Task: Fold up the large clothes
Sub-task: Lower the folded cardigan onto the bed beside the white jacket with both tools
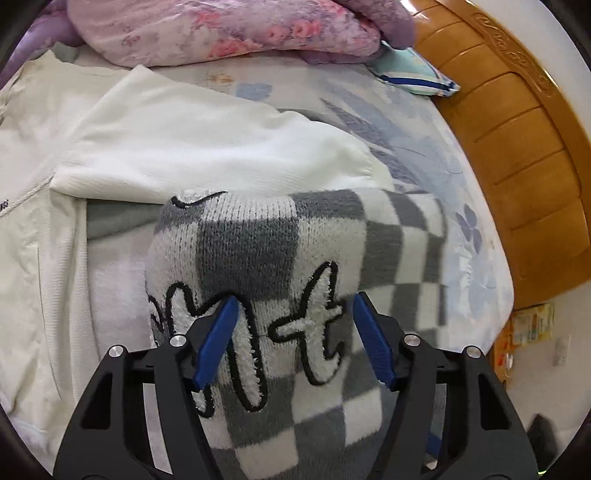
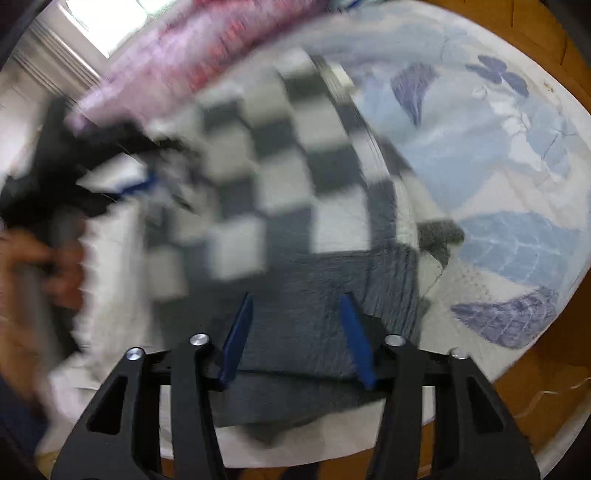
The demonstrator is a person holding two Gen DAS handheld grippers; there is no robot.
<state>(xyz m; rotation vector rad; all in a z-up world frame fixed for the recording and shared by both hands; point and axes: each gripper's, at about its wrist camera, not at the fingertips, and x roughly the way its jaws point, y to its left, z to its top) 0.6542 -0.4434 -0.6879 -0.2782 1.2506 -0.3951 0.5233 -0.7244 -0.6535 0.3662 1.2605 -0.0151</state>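
We hang over the bed (image 1: 424,122) with both tools and see no bin or basket anywhere, only cloth on cloth. Under the left hand-held gripper (image 1: 291,306) lies the sweater (image 1: 258,236), a fuzzy knit in grey and white checks with big white letters outlined in black. Its blue fingers (image 1: 218,339) stand apart, one to each side of the lettering, and we see nothing pinched between them; whether the tips brush the nap we cannot tell. Ahead and to the left of this tool spreads a white top (image 1: 207,144), smooth and finely ribbed, one sleeve laid across towards the sweater's upper edge. Further ahead sits a rolled quilt (image 1: 236,33), pink and lilac with a flower print. To the right, the sheet (image 1: 476,266) is pale blue with darker leaves and flowers, and beyond it curves a glossy wooden footboard (image 1: 517,147) with carved panels. A small blue-edged pillow (image 1: 417,70) rests near the quilt.

Over on the right, the picture is blurred. The right hand-held gripper (image 2: 297,299) also has its fingers apart, above a dark grey, flat, finely wrinkled fold of the sweater. The checked part runs on ahead of it. Far to its left we make out a hand (image 2: 33,273) around the other tool's black frame.
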